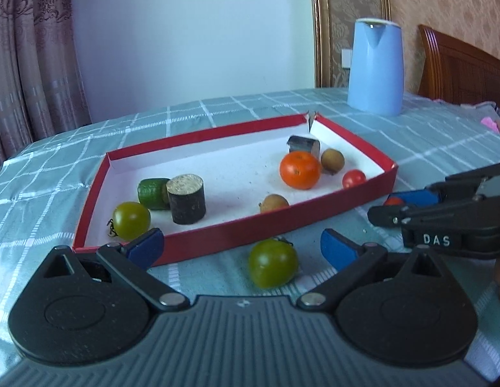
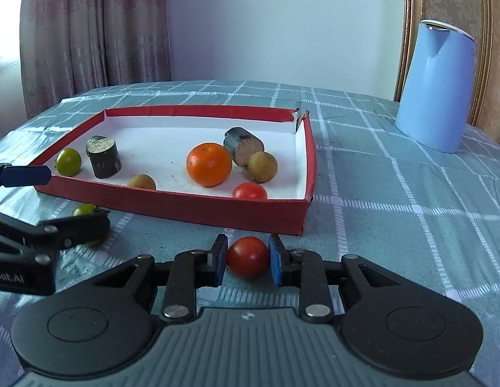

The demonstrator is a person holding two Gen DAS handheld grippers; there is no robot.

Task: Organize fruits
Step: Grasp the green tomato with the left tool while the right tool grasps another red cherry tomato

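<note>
A red cherry tomato [image 2: 247, 256] sits on the checked cloth just in front of the red tray [image 2: 185, 204], and my right gripper [image 2: 246, 258] is shut on it, blue pads pressing both sides. My left gripper [image 1: 242, 248] is open, its fingers on either side of a green tomato [image 1: 272, 262] that rests on the cloth outside the tray [image 1: 217, 240]. In the tray lie an orange [image 1: 300, 169], another red tomato [image 1: 354, 178], a green tomato [image 1: 131, 220], two brown longans [image 1: 274, 203], a cucumber piece [image 1: 151, 193] and two dark cylinders [image 1: 187, 198]. The right gripper [image 1: 393, 209] shows at the right edge.
A tall blue kettle [image 1: 375, 64] stands on the cloth behind the tray's right corner. A wooden headboard [image 1: 459, 67] rises at the far right and curtains [image 1: 30, 51] hang at the left. The two grippers are close together in front of the tray.
</note>
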